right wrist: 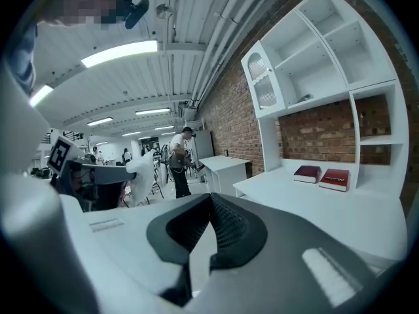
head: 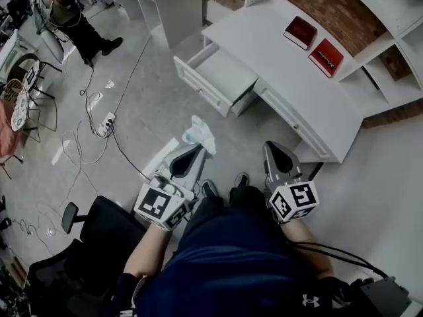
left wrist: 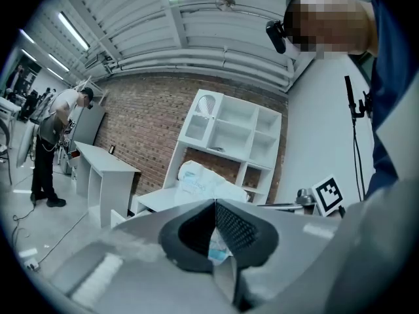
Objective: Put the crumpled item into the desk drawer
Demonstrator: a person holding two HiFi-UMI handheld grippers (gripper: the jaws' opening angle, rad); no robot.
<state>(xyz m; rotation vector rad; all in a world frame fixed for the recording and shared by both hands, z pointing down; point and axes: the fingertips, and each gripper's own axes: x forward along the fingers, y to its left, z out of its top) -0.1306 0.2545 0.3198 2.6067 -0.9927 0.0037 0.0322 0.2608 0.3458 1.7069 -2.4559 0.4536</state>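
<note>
While the left gripper (head: 192, 156) is clamped on a small fold of the crumpled item (head: 199, 136), a white and pale-blue wad held clear of the floor and just short of the open drawer (head: 223, 71), the right gripper (head: 273, 152) hangs with its jaws together on nothing, likewise short of the drawer and off to its right. Step in hand, as judged: carry the wad forward over the drawer's front. Keep the pinch firm, since little material is caught, and lower it well inside the drawer before parting the jaws, so no loose tail drapes over the rim.
</note>
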